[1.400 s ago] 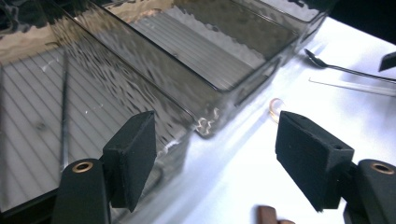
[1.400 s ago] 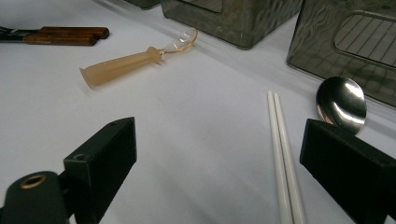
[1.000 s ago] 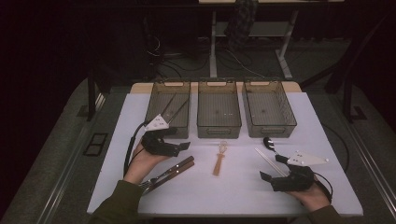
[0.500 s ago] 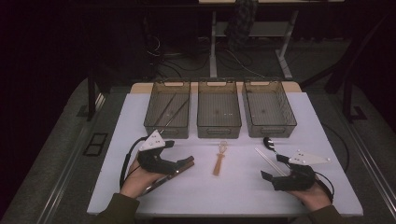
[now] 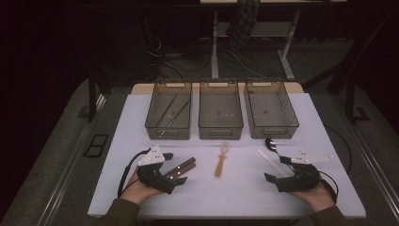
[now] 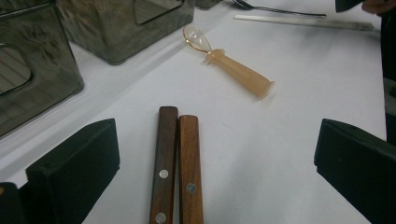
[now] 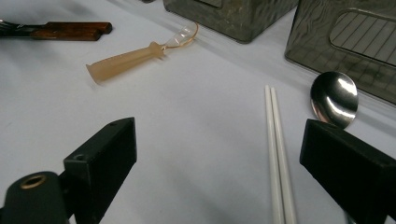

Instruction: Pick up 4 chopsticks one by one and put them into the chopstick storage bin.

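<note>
Two wooden-handled utensils (image 6: 176, 168) lie side by side on the white table (image 5: 235, 193), handles pointing toward the bins. My left gripper (image 6: 217, 135) straddles them low over the table; its jaws have just been opening and stand wide, with neither pad touching the wood. From above, the left gripper (image 5: 174, 170) sits at the near left with the handles (image 5: 182, 166) poking out past it. My right gripper (image 7: 219, 133) is open at the near right (image 5: 276, 170), nothing between its fingers. White chopsticks (image 7: 276, 154) and a metal spoon (image 7: 334, 98) lie just ahead of it.
An amber plastic spoon (image 5: 221, 160) lies mid-table. Three smoky plastic bins stand in a row behind: the left bin (image 5: 168, 135) holds thin long utensils, while the middle bin (image 5: 221, 134) and the right bin (image 5: 273, 133) look bare. The table's near edge is close under both hands.
My left hand has come down and toward the near edge, and its jaws have spread around the wooden handles. The right hand has not moved.
</note>
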### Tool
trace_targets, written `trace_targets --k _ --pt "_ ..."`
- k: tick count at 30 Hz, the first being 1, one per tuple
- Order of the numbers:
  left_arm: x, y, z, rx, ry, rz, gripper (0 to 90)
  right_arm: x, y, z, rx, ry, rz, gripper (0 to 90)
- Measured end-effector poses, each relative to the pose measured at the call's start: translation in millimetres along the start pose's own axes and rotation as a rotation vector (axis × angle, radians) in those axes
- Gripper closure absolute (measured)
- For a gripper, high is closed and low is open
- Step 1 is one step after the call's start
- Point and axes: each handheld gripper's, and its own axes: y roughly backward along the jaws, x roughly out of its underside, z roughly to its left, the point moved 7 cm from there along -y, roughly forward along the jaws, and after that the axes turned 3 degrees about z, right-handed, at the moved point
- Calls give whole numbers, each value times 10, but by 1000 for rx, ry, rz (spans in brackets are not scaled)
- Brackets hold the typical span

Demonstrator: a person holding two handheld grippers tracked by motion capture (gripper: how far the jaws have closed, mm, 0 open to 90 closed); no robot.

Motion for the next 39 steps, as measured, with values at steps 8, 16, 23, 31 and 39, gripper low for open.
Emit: trace_targets --k 8,16,23,31,39 --pt "10 -34 29 -2 2 5 0 -15 46 -143 35 -2 48 141" --pt "-14 -8 50 -8 8 -23 1 91 158 -301 64 -33 106 257" --pt "-10 -10 33 -3 3 -18 7 231 260 -359 52 -57 164 459" --pt "-8 -16 21 2 4 -17 18 378 369 -421 72 -44 209 695" --pt "-10 -18 13 9 3 -17 20 419 328 -372 45 -34 241 780"
